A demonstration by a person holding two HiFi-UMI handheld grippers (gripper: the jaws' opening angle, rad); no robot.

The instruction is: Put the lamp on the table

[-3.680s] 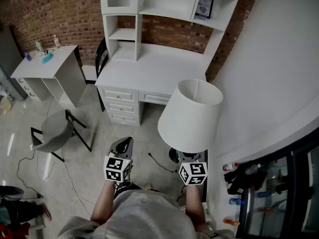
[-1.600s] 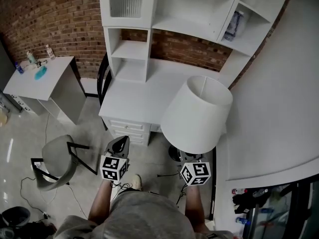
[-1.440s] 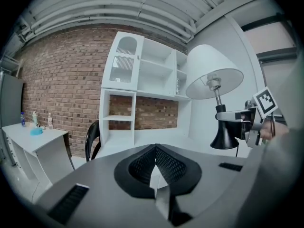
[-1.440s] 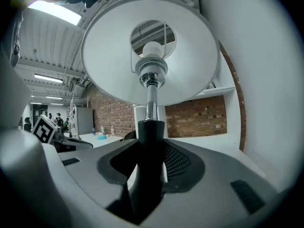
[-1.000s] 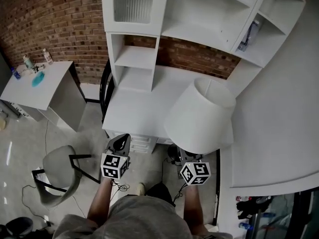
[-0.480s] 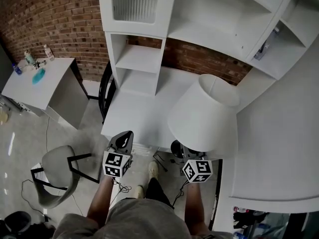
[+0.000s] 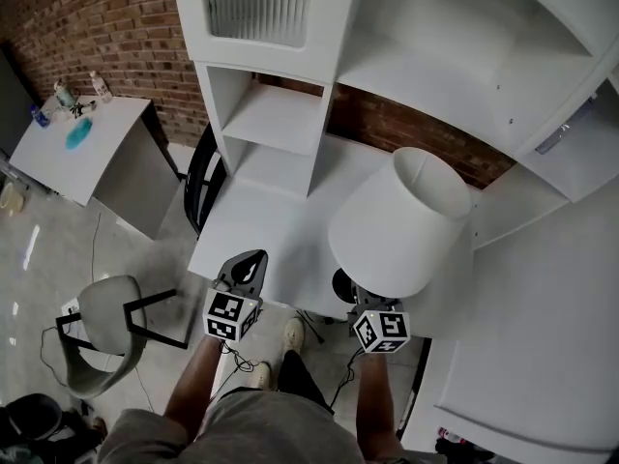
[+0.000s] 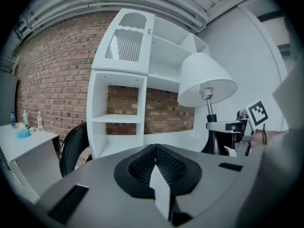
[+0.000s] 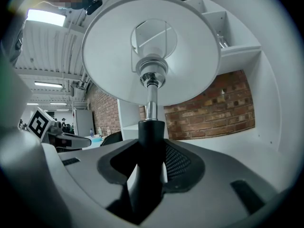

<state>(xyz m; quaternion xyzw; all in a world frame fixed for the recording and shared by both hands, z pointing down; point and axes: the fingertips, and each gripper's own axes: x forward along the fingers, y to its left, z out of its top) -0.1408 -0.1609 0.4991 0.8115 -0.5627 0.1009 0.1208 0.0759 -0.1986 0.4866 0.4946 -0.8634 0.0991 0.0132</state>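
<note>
The lamp has a white cone shade (image 7: 401,220), a chrome neck (image 9: 151,103) and a black stem and base (image 7: 342,286). My right gripper (image 9: 149,148) is shut on the black stem and holds the lamp upright. The base sits over the front right part of the white desk (image 7: 276,230); I cannot tell whether it touches. In the left gripper view the lamp (image 8: 206,80) stands to the right, with the right gripper (image 8: 232,126) clamped on its stem. My left gripper (image 7: 248,262) is shut and empty, hovering at the desk's front edge, left of the lamp.
A white hutch with open shelves (image 7: 280,114) rises from the back of the desk against a brick wall (image 7: 97,27). A black chair (image 7: 198,177) stands at the desk's left, a grey chair (image 7: 106,322) on the floor, and a small white table (image 7: 82,153) with bottles beyond it. A white wall (image 7: 542,336) is at right.
I have come closer to the desk. The lamp in the right gripper has gone forward from over the floor to over the desk's front right part. The left gripper stayed shut.
</note>
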